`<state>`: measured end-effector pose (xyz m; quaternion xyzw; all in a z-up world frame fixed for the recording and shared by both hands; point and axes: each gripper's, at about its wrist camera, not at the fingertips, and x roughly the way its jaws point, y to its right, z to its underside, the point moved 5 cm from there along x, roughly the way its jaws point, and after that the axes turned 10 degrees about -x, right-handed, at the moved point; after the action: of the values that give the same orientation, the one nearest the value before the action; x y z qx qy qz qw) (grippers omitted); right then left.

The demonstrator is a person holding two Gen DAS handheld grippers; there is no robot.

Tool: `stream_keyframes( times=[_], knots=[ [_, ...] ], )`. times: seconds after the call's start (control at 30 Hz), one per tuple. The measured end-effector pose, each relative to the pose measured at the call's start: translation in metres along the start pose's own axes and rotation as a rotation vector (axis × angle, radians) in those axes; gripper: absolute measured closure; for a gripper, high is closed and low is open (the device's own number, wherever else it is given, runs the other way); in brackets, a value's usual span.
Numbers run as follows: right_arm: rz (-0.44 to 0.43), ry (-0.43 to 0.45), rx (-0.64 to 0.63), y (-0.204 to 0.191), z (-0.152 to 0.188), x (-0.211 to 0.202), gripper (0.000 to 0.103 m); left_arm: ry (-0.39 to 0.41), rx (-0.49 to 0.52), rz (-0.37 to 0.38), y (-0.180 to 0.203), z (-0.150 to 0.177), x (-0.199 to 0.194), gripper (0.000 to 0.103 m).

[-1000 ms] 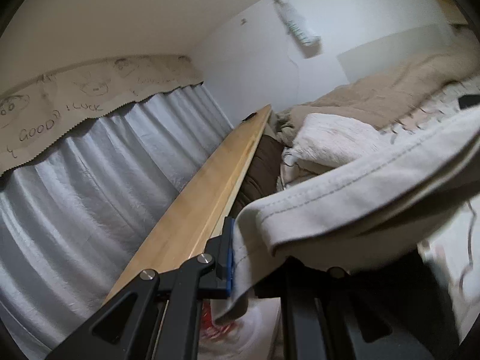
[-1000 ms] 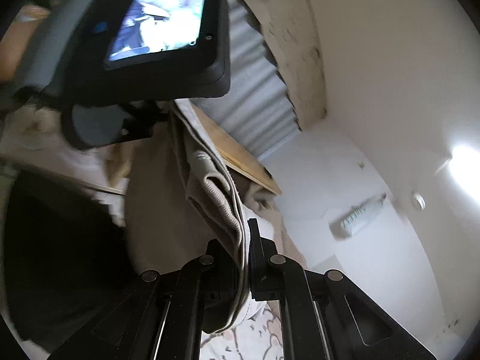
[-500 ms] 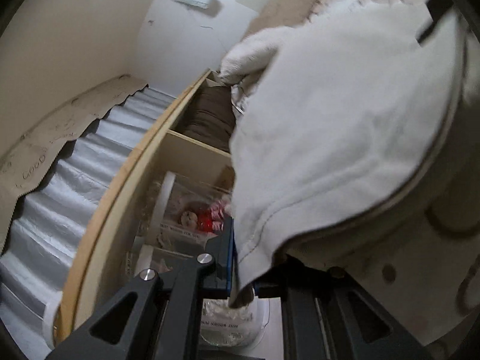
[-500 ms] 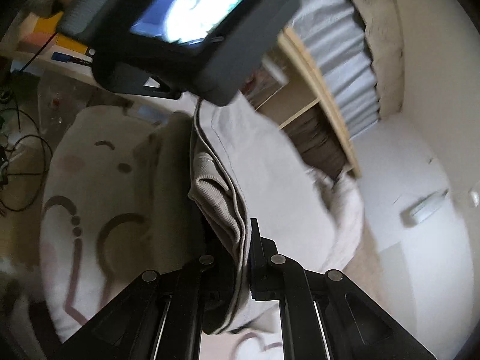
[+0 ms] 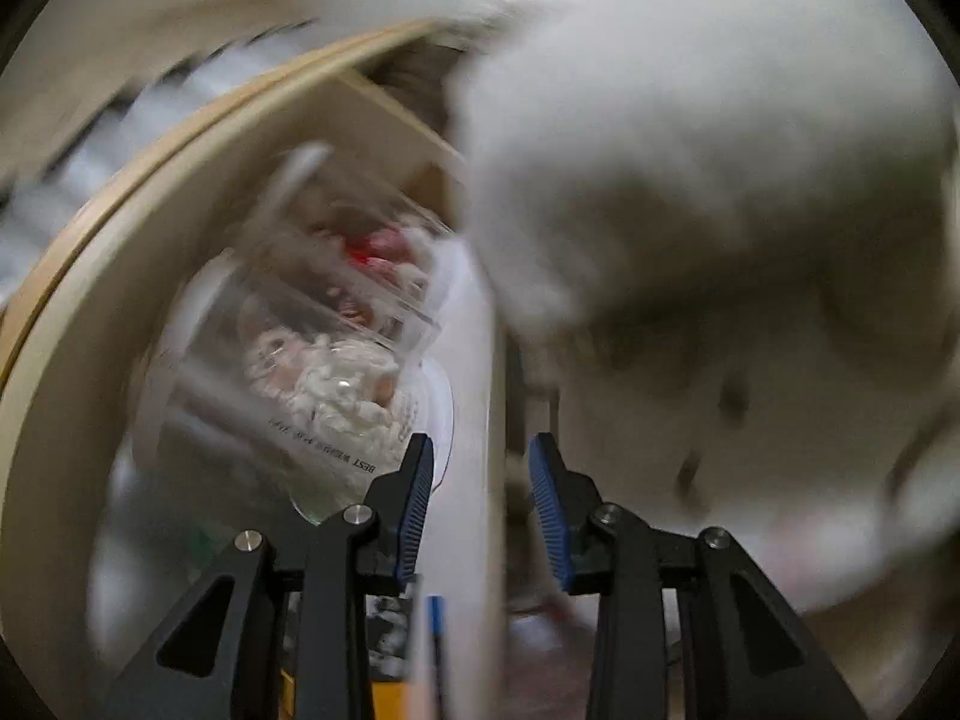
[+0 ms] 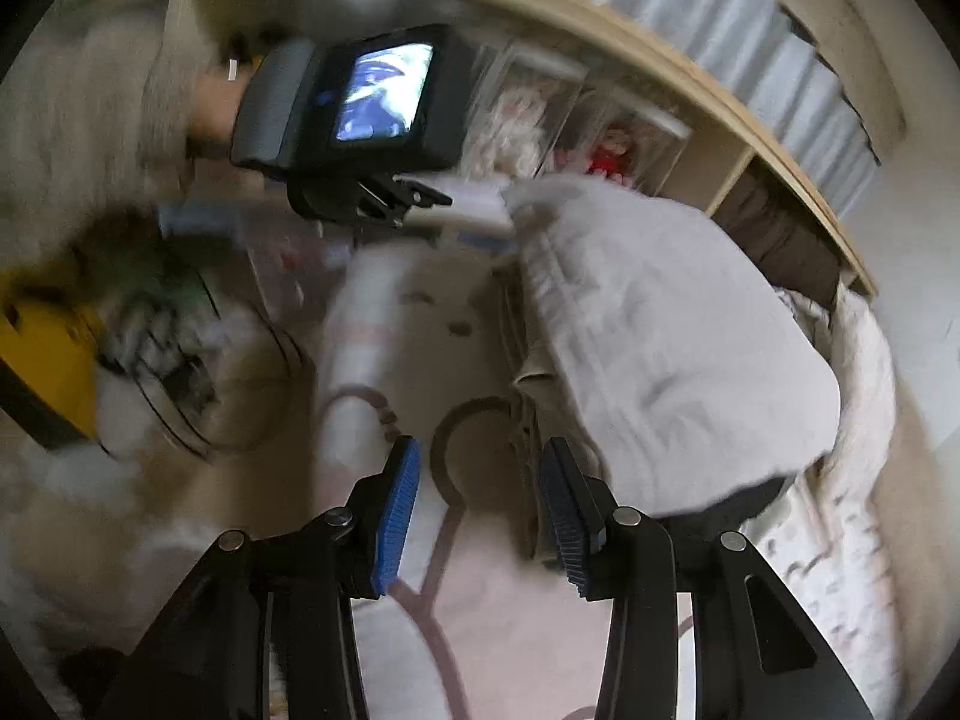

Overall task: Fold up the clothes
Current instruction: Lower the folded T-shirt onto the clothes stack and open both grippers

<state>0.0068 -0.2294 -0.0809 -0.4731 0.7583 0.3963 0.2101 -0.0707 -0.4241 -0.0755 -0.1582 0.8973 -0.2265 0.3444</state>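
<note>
The cream garment (image 6: 672, 360) lies folded over on the patterned bed sheet (image 6: 480, 618), right of centre in the right wrist view. My right gripper (image 6: 480, 498) hovers just in front of its near folded edge; the jaws are opening with nothing between them. In the blurred left wrist view the same garment (image 5: 690, 180) fills the upper right. My left gripper (image 5: 483, 480) is below and left of it, jaws opening and empty. The left tool's screen unit (image 6: 372, 102) shows at the upper left of the right wrist view.
A wooden shelf (image 6: 690, 102) runs along the bed's far side, holding clear boxes with dolls (image 5: 336, 360) and a brown folded item (image 6: 780, 228). A yellow object (image 6: 48, 360) and cables lie at left. A fluffy blanket (image 6: 864, 372) sits beyond the garment. Grey curtain behind.
Both grippers came down toward the bed and let go of the garment they were shut on. Their jaws now stand apart, and the garment lies on the sheet.
</note>
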Motion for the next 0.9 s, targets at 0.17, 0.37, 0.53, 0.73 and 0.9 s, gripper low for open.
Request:
stream_keyframes(
  times=[0.17,0.37,0.53,0.73,0.9],
  knots=[
    [0.054,0.134,0.337,0.088,0.003,-0.022,0.061,0.003,-0.388,0.25,-0.019,-0.112,-0.031,0.066],
    [0.116,0.121,0.44,0.134,0.007,0.024,0.061,-0.198,-0.558,0.456,0.025,-0.229,0.032,0.062],
    [0.067,0.057,0.438,0.13,0.024,0.067,0.061,-0.409,-0.618,0.453,0.055,-0.247,0.118,0.062],
    [0.068,0.077,0.454,0.129,0.044,0.071,0.06,-0.401,-0.626,0.392,0.074,-0.243,0.148,0.051],
    [-0.032,0.129,0.534,0.152,0.054,0.04,0.059,-0.241,-0.645,0.385,0.046,-0.244,0.109,0.051]
  ],
)
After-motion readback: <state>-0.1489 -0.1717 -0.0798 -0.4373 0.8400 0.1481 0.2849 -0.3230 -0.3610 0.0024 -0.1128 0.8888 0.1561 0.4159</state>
